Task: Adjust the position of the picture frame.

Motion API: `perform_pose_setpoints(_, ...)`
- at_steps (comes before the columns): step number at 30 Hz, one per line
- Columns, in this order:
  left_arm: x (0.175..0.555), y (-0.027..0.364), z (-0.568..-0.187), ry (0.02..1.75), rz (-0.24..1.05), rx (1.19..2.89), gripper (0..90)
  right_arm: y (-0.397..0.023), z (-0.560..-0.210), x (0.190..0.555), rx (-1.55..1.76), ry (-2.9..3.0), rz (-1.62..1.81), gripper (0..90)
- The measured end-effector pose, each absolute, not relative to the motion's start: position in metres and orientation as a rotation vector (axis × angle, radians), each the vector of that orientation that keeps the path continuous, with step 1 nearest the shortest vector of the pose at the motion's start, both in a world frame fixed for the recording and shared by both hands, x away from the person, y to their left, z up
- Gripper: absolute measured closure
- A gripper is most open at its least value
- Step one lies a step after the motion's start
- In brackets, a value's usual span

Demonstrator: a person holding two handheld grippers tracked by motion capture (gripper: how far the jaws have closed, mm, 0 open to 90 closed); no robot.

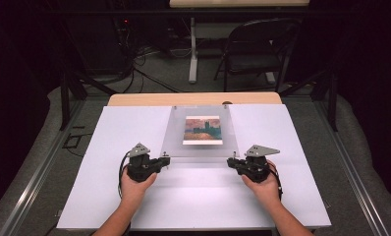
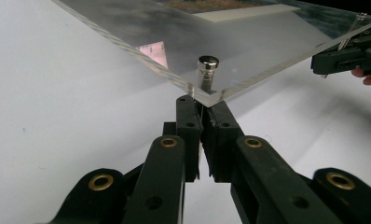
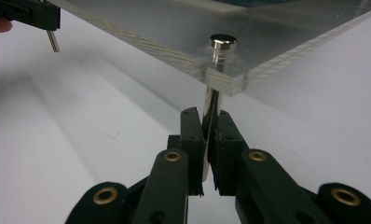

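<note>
Clear acrylic frame (image 1: 199, 132) sits mid-tabletop on a white sheet (image 1: 110, 147), a small landscape print (image 1: 202, 130) sandwiched inside. High view: left gripper (image 1: 167, 159) is at the frame's near-left corner, right gripper (image 1: 231, 161) at the near-right corner, each held in a hand coming in from the bottom edge. Both point inward at the near edge. A wooden tabletop (image 1: 134, 99) edge shows beyond the sheet, and a folding chair (image 1: 255, 49) stands on the floor behind.

Left gripper view: the jaws are closed tight under the frame's corner (image 2: 207, 91), clamped on a thin metal pin (image 2: 201, 135) that hangs below it. A silver cap (image 2: 207, 63) sits on top of the acrylic right above the jaws. The corner looks lifted clear of the white sheet. The other gripper (image 2: 326, 65) sits at the far corner, upper right.

Right gripper view: same setup. The jaws are closed on a metal pin (image 3: 210, 112) that runs down out of the corner (image 3: 225, 77), with a silver cap (image 3: 223, 42) above the acrylic. The pin is pinched between the pads, with no visible gap. The acrylic edge sits above the sheet with the pin exposed between. The other gripper (image 3: 51, 35) shows upper left with its own pin sticking down.
</note>
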State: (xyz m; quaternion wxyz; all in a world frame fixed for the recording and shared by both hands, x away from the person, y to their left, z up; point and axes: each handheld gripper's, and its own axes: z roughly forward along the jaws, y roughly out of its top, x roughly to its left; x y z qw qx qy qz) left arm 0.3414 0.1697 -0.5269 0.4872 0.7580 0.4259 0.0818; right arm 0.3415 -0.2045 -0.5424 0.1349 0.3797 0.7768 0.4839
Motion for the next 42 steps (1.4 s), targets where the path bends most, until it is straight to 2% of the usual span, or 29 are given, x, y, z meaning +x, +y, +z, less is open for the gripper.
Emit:
perform_pose_setpoints(28,0.346,0.169,-0.540,1.064,0.217,1.871,85.2,-0.201,-0.555,0.351,1.147,2.276,1.377,85.2)
perform_pose_setpoints(42,0.345,0.164,-0.549,1.074,0.212,1.941,84.8,-0.202,-0.560,0.349,1.160,2.295,1.319,84.3)
